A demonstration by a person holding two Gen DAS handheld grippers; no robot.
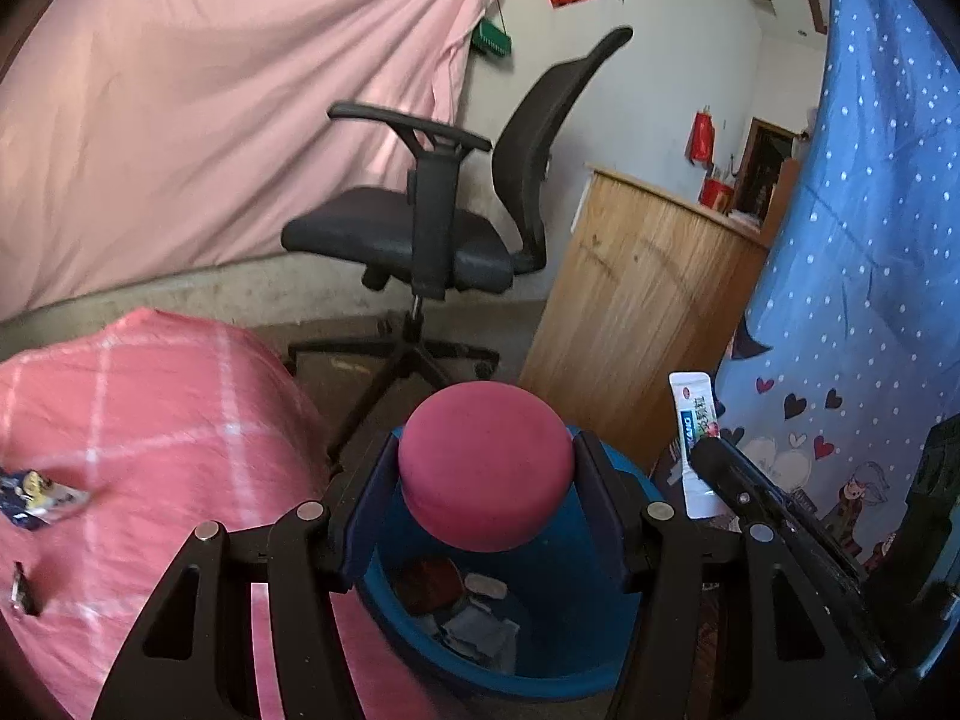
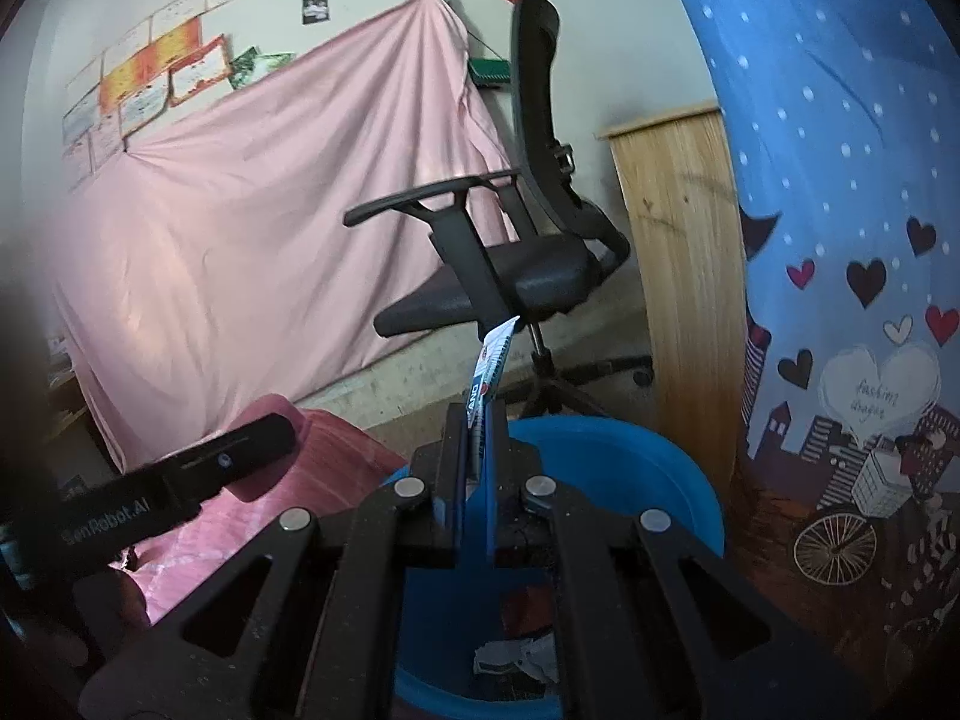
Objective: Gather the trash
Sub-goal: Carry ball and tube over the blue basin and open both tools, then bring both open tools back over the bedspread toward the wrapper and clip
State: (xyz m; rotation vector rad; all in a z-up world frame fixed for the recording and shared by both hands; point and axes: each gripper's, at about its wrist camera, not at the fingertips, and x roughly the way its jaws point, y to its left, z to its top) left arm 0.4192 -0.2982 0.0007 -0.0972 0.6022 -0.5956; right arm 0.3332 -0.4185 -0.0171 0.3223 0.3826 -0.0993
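The left gripper [image 1: 486,474] is clamped on a round pink cushion-like object [image 1: 486,468], its two fingers pressed against either side, and holds it directly above the open blue bin [image 1: 540,648]. Inside the bin lie a dark red wrapper [image 1: 429,585] and crumpled grey-white scraps [image 1: 480,630]. To the left of the bin sits a pink checked bed cover [image 1: 150,420], with a small dark blue and yellow wrapper [image 1: 36,495] lying on it near the edge of view.

The right gripper [image 2: 477,450] is pinched nearly closed on a flat white and blue toothpaste tube [image 2: 489,372], which sticks up and forward from between the fingers, over the near rim of the blue bin [image 2: 660,468]. The same tube [image 1: 696,438] shows in the left wrist view, just right of the bin.

Beyond the bin stand a black office chair [image 1: 432,228], a wooden cabinet [image 1: 648,300], a pink sheet [image 1: 210,120] hung on the wall and a blue dotted curtain [image 1: 870,240] on the right.
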